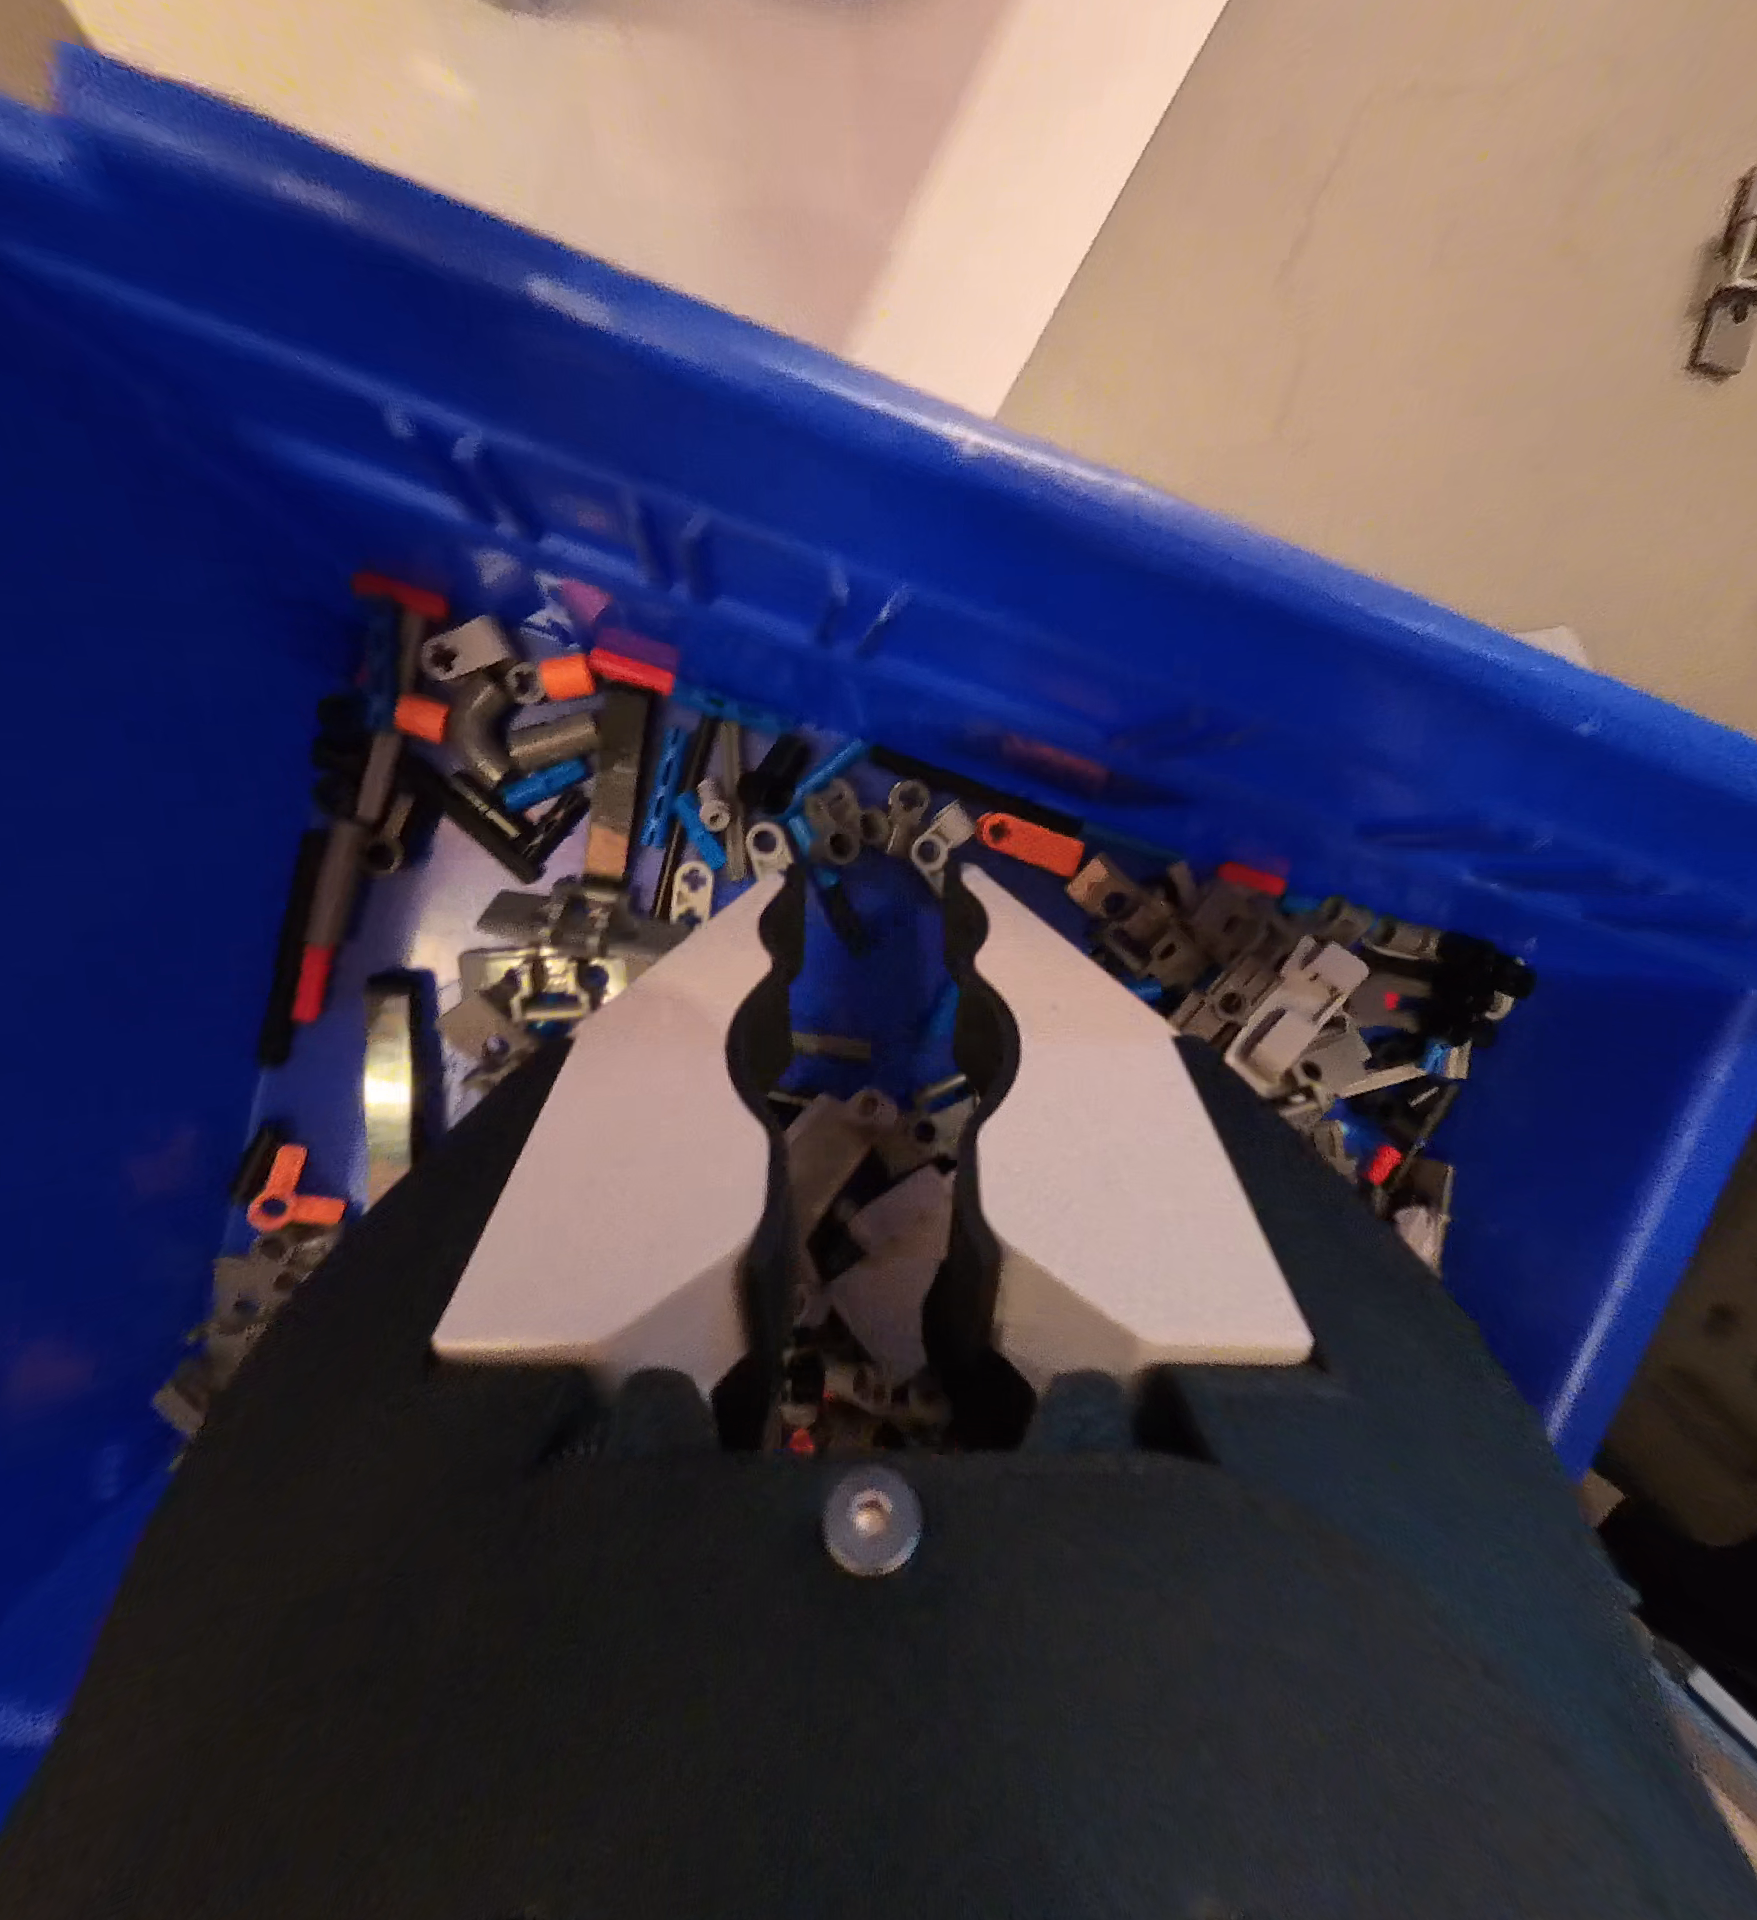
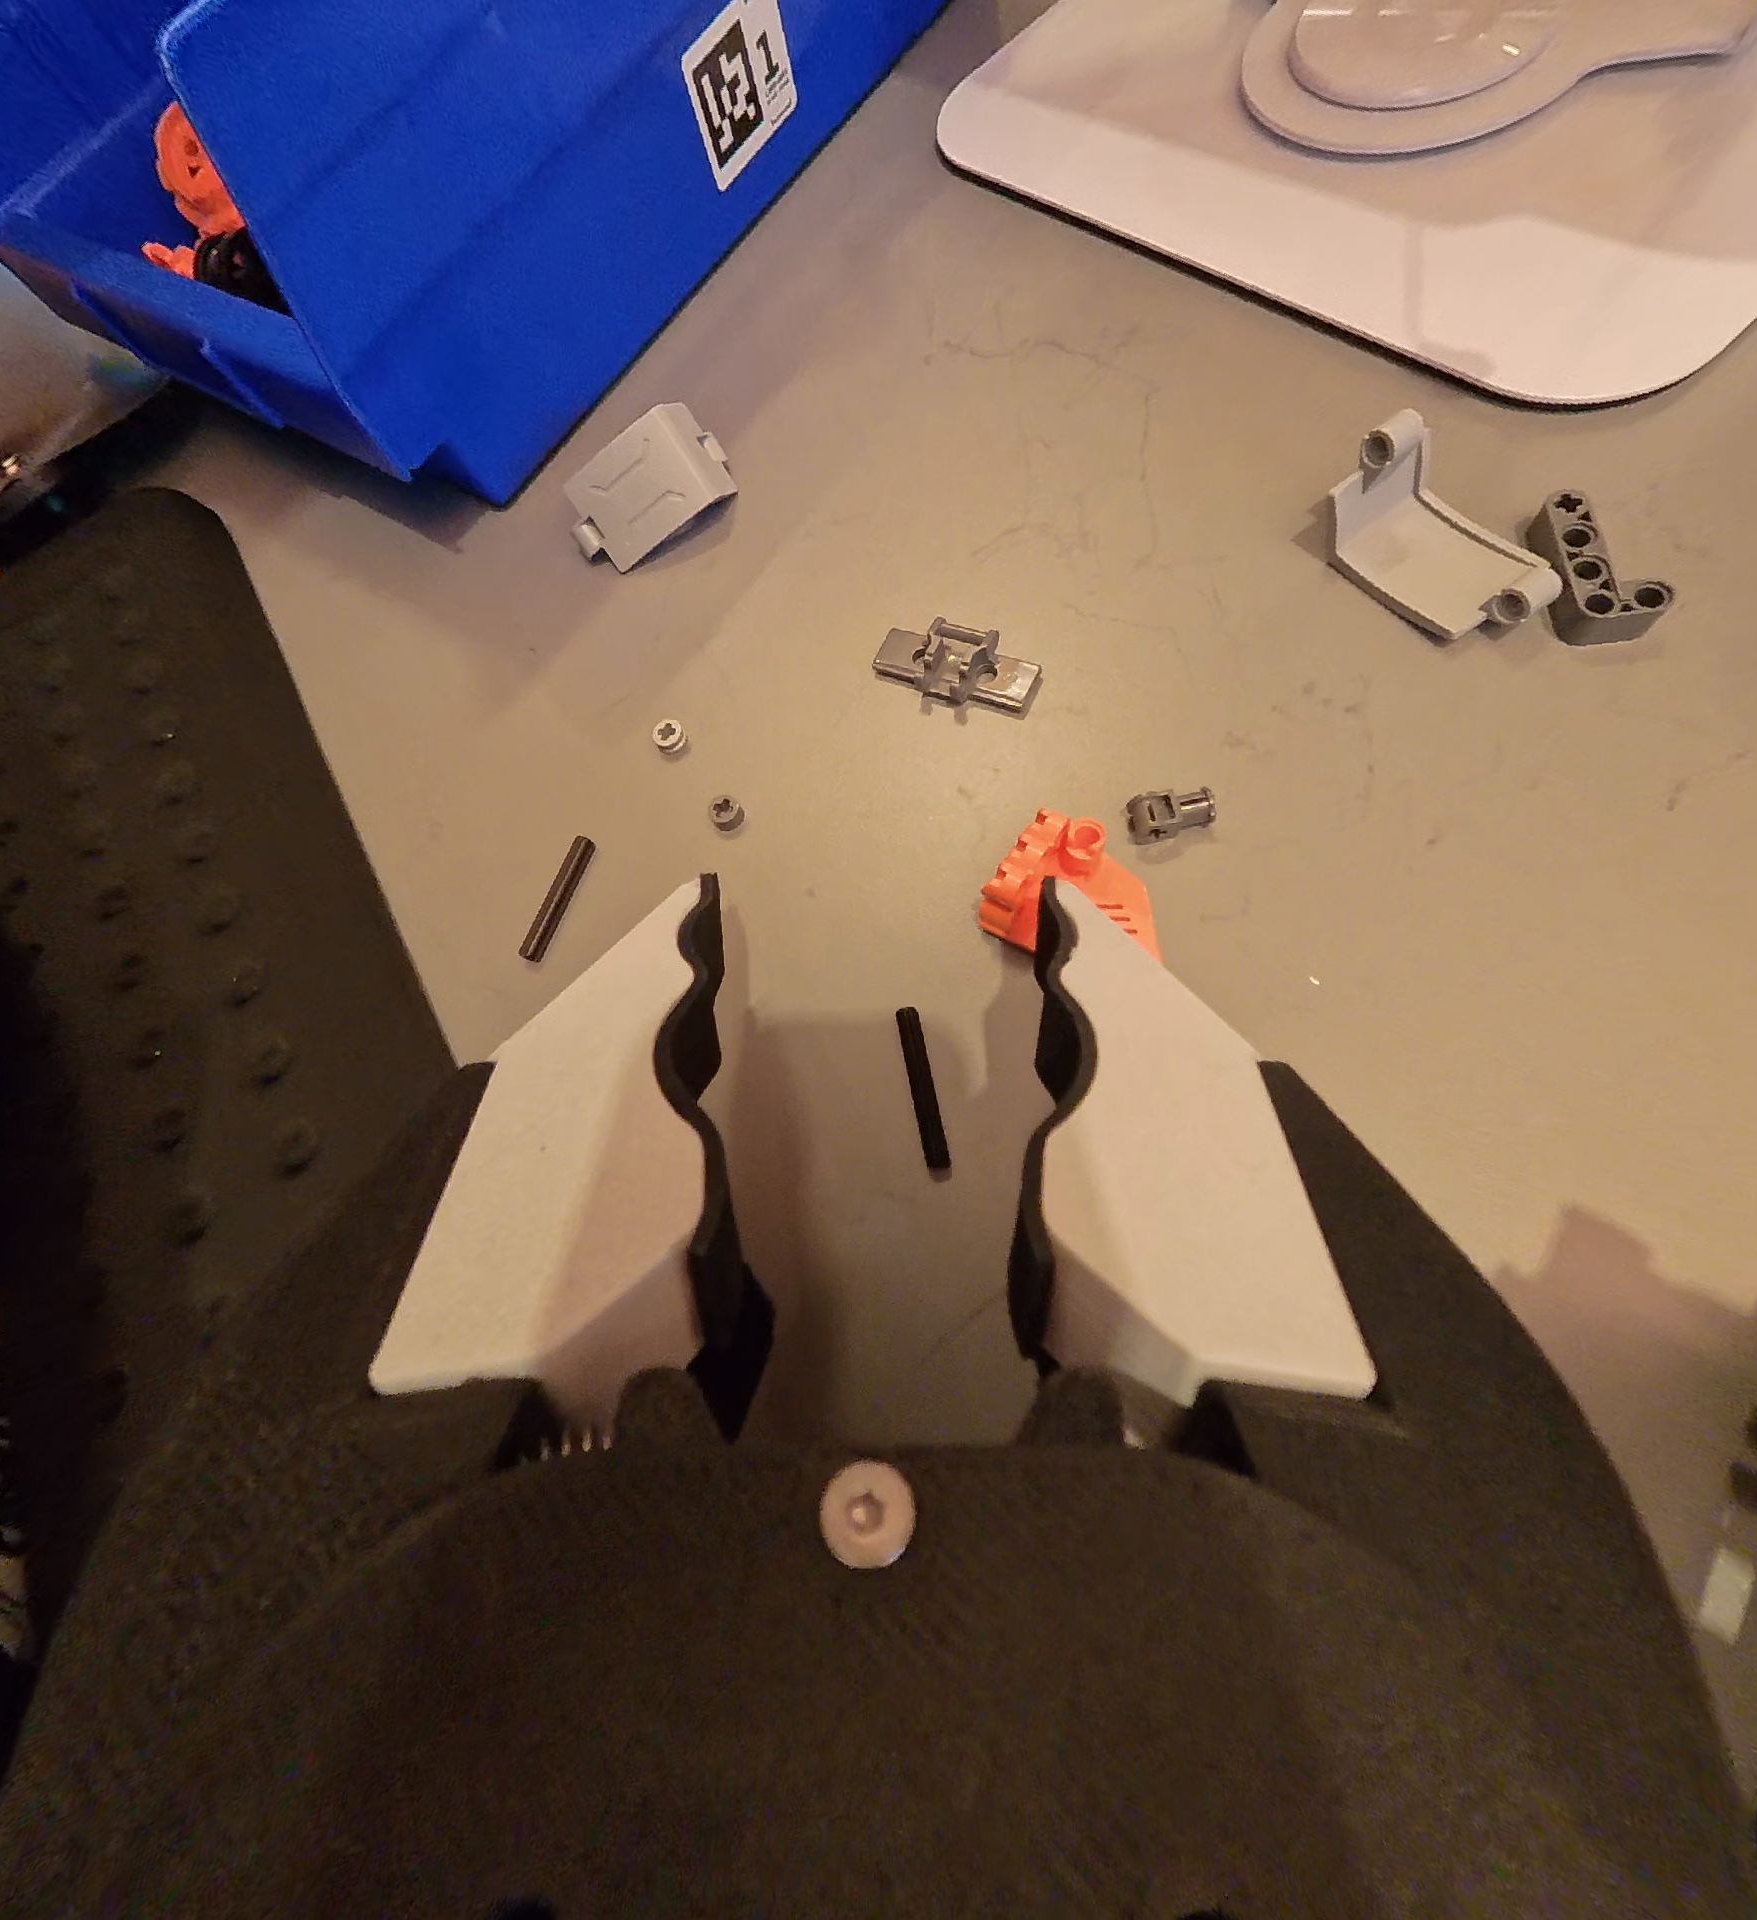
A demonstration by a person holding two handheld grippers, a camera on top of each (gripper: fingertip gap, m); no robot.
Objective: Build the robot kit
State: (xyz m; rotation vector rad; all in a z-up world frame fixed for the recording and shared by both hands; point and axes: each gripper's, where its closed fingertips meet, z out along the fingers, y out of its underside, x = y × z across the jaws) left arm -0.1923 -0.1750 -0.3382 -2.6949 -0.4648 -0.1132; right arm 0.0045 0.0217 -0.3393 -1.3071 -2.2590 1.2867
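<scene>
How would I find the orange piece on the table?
Start at the blue bin standing on the grey table, then come down towards the right gripper. The orange piece lies at its right fingertip, the only bright one among grey and black bits.

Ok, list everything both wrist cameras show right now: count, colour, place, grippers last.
blue bin: one, blue, around the left gripper.
small building parts: many, grey, black, blue, orange, heaped in that bin.
second blue bin: one, blue, far left on the table, tag sticker on its side, orange parts inside.
grey table: one.
white mat: one, far right.
grey panel: one, beside the second bin.
track link: one, grey, table centre.
curved grey panel: one, right, touching a dark grey beam.
black axles: two, one between the right fingers.
orange piece: one, at the right fingertip.
left gripper: narrowly open, in the bin.
right gripper: open, above the table.
</scene>
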